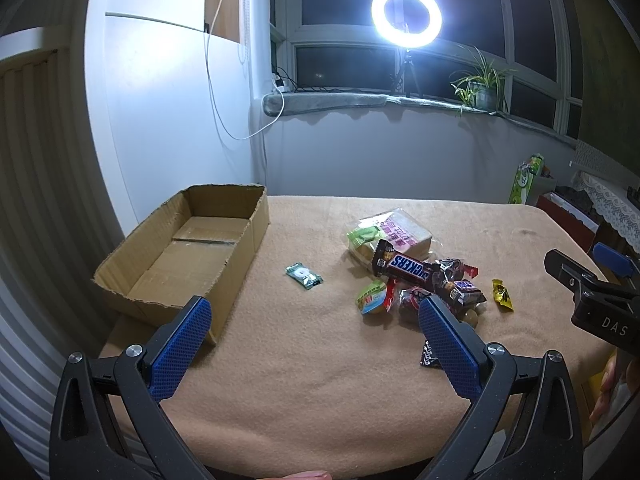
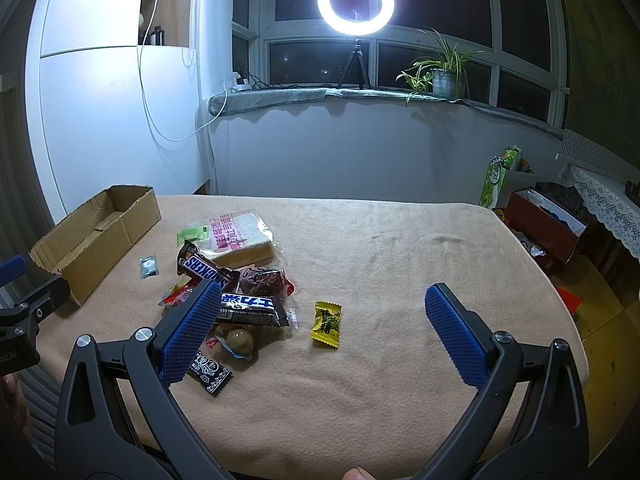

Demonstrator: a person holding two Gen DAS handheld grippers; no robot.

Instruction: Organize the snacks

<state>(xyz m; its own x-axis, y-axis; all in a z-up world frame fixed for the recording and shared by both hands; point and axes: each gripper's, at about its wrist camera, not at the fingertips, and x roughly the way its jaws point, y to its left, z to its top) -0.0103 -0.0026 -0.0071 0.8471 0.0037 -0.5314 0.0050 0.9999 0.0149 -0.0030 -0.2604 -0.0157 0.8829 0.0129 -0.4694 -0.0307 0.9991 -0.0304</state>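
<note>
snacks (image 2: pixel 236 280): heaped on blanket | cardboard box (image 1: pixel 188 248): holds nothing

Between the wide-spread fingers of the left tool (image 1: pixel 314 314) the counter (image 1: pixel 304 360) lies bare. The cardboard box (image 1: pixel 188 248) blocks its left; the snack pile (image 1: pixel 416 276) crowds its right finger. Ahead of the right tool (image 2: pixel 322 300) only a yellow candy (image 2: pixel 327 319) lies; its right is free.

Both cameras sit low at the near edge of the blanket-covered bench (image 1: pixel 320 380), looking forward between their own fingers toward the ring light (image 1: pixel 406 15) on the windowsill. The left wrist view stands nearer the cardboard box (image 1: pixel 192 252); the right wrist view sits further right. Both share the snack pile (image 2: pixel 236 280), box and ring light.
</note>
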